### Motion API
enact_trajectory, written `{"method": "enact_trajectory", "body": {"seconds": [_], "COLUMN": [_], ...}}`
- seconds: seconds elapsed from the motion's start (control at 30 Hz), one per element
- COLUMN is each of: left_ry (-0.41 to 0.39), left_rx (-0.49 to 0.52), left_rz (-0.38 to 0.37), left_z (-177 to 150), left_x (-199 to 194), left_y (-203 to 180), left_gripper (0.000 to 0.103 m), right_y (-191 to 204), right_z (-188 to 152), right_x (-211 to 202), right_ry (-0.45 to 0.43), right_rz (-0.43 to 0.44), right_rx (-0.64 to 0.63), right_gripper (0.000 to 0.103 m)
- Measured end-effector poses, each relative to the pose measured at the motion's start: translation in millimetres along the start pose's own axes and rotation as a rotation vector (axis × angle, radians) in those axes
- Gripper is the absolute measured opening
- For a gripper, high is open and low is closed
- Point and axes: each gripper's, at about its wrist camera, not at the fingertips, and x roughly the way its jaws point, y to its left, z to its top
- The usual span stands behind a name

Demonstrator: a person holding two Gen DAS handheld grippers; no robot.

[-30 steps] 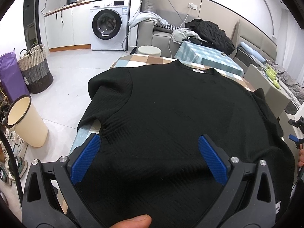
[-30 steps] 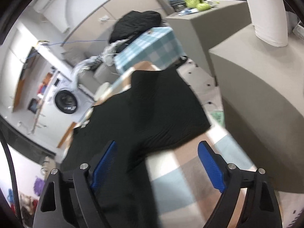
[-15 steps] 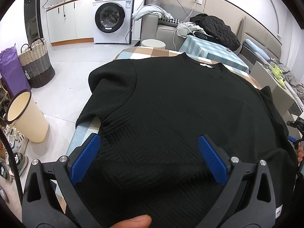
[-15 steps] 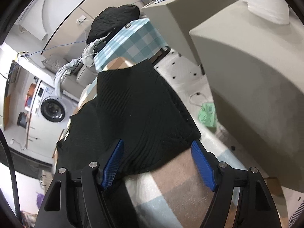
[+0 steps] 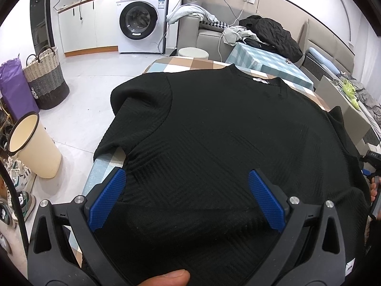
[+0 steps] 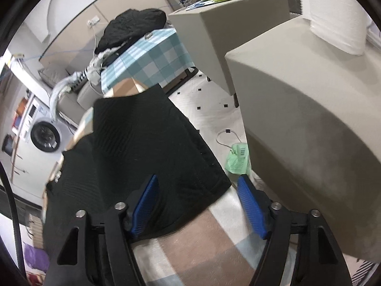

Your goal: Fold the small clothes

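Observation:
A black ribbed short-sleeved sweater [image 5: 226, 143] lies flat, collar away from me, on a table with a checked cloth [image 5: 181, 63]. My left gripper [image 5: 187, 193] is open above the sweater's lower body, its blue pads wide apart. My right gripper [image 6: 198, 202] is open and straddles the hem corner of the sweater's right sleeve [image 6: 152, 143], which hangs toward the table edge. The left pad is over the cloth, the right pad [image 6: 250, 205] just past the sleeve's edge. Neither gripper holds anything.
A cream bin [image 5: 33, 147], a woven basket [image 5: 45, 78] and shoes stand on the floor at left. A washing machine [image 5: 140, 21] is at the back. A second checked table [image 5: 269, 59] carries dark clothes. Grey sofa blocks [image 6: 309, 119] stand close on the right.
The right gripper has moved forward to the sleeve's hem corner and narrowed somewhat. The left gripper has lifted and tilted a little over the sweater, still open.

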Motion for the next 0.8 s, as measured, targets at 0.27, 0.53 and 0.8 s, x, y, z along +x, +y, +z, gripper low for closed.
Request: {"method": "enact_trajectory", "body": {"seconds": [0.27, 0.53, 0.8], "left_ry": [-0.005, -0.014, -0.021], "left_rx": [-0.014, -0.026, -0.035], "left_rz": [0.006, 0.008, 0.023], "left_z": [-1.2, 0.6, 1.0], "left_x": [-0.8, -4.6, -9.4], "left_y": [4.6, 13.3, 17.8], "left_gripper": [0.102, 0.102, 0.102], "right_y": [5.3, 27.9, 167.5], "right_z": [-1.0, 12.4, -17.6], "right_x": [-8.2, -61.7, -75.9], "right_ry": [-0.112, -0.258, -0.150], "right_rz": [-0.040, 0.176, 0.522], "right_rx": [-0.053, -0.021, -0.398], "right_gripper": [0.014, 0.013, 0.013]}}
